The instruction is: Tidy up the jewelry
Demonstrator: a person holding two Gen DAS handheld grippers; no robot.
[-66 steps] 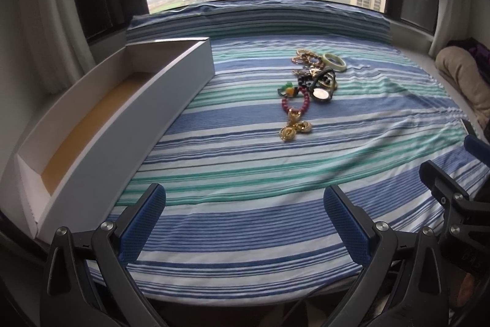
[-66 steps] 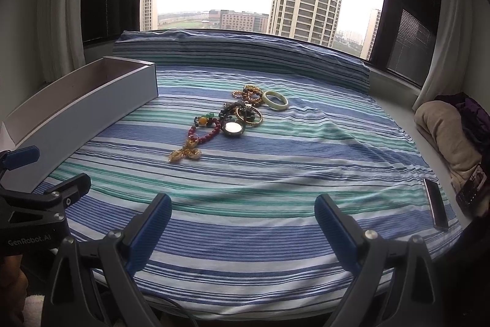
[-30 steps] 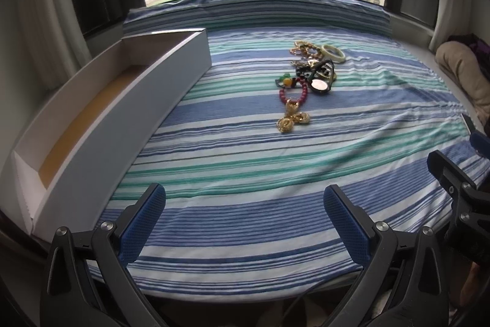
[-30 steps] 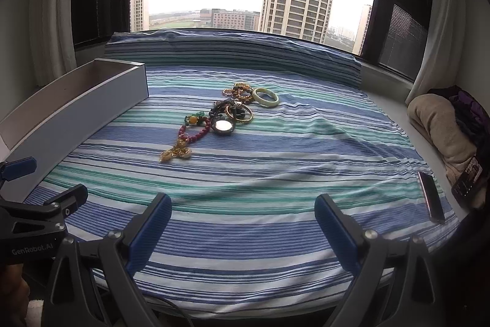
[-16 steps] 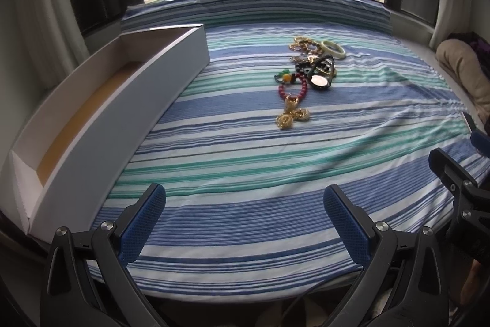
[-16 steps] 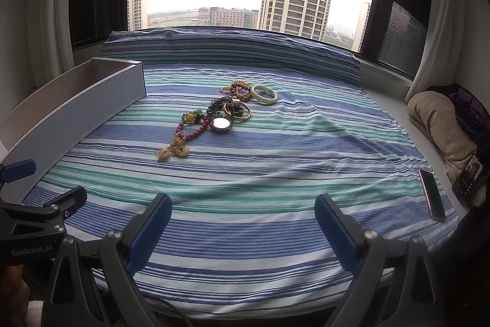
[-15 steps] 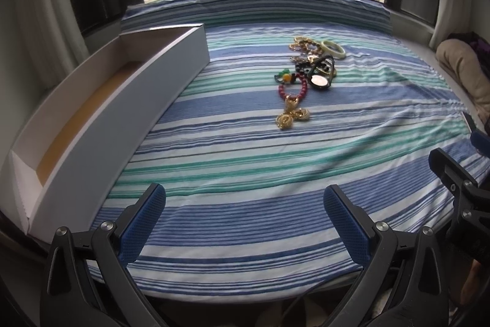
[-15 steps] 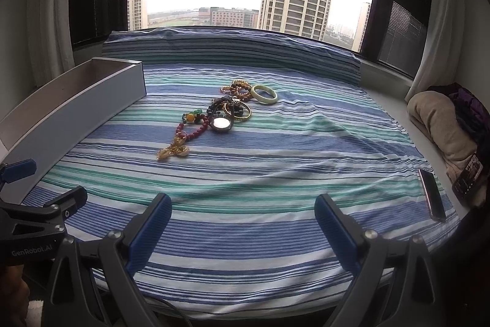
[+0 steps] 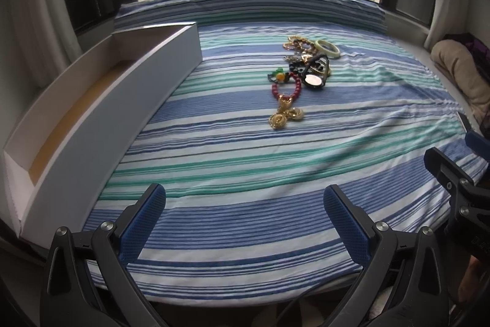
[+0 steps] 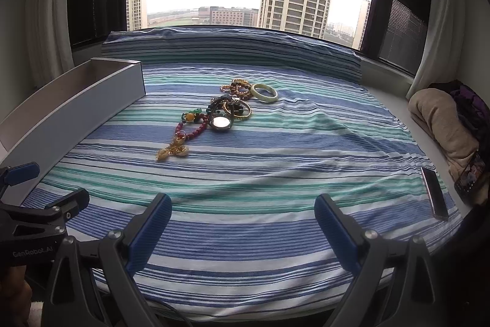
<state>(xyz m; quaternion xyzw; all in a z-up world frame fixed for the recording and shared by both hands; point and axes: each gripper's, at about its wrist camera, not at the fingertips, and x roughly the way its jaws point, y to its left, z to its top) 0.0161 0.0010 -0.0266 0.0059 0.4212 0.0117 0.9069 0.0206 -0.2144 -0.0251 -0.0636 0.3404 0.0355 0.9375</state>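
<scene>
Both tools are held low at the near edge of the bed [image 9: 245, 180], and neither has anything in it: the left tool [image 9: 245, 215] stands with its blue pads wide apart, and so does the right tool [image 10: 243, 218]. My guess is they are parked there to size up the pile before reaching in.

The jewelry [image 9: 298, 75] lies in a loose heap in the upper middle of the left view, well apart from both tools. It strings out in a line running from the gold pendants [image 9: 283, 115] nearest us, through red beads, up to the pale bangle [image 10: 265, 92] farthest away (tilted slightly up and to the right).

The long white box [image 9: 101, 124] sits along the left side, open on top, presumably waiting to receive the pieces; its length runs roughly alongside the heap's.
</scene>
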